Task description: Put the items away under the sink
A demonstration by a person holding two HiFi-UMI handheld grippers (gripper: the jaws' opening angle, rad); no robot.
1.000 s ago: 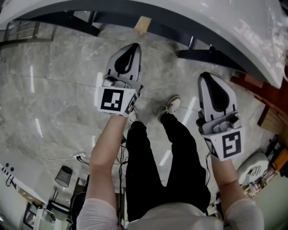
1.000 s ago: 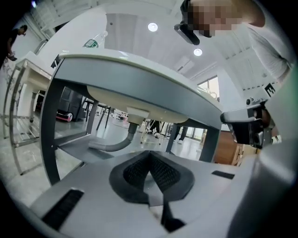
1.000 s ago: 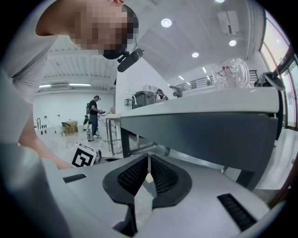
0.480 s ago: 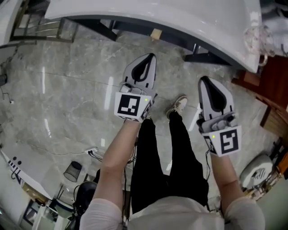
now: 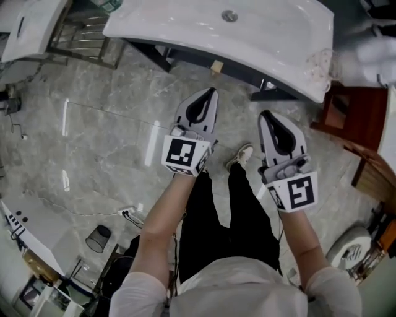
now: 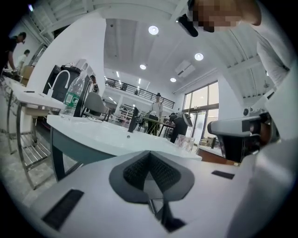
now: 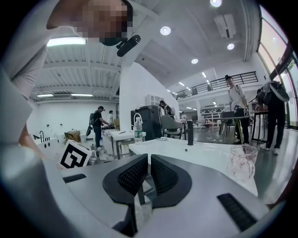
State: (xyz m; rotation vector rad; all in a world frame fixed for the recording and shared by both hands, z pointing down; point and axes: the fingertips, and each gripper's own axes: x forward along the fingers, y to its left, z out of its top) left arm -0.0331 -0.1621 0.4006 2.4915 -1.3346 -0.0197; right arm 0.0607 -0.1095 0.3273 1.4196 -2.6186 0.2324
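**Parked in front of the sink, nothing picked up yet**

Looking down on the left gripper (image 5: 209,96) and right gripper (image 5: 270,119) side by side over the marble floor (image 5: 93,124), both aimed at the white sink (image 5: 272,37) just beyond. Got the left jaws pinched fully together on nothing. Same deal on the right: pretty much closed, only a thin slit between the pads, empty too. Spotted the clear glass jug (image 7: 242,163) upright on the sink top at its right end, well apart from either gripper. Also a plastic water bottle (image 6: 72,95) off past the far left end, plus a black faucet (image 7: 190,132) behind the drain (image 5: 229,15).
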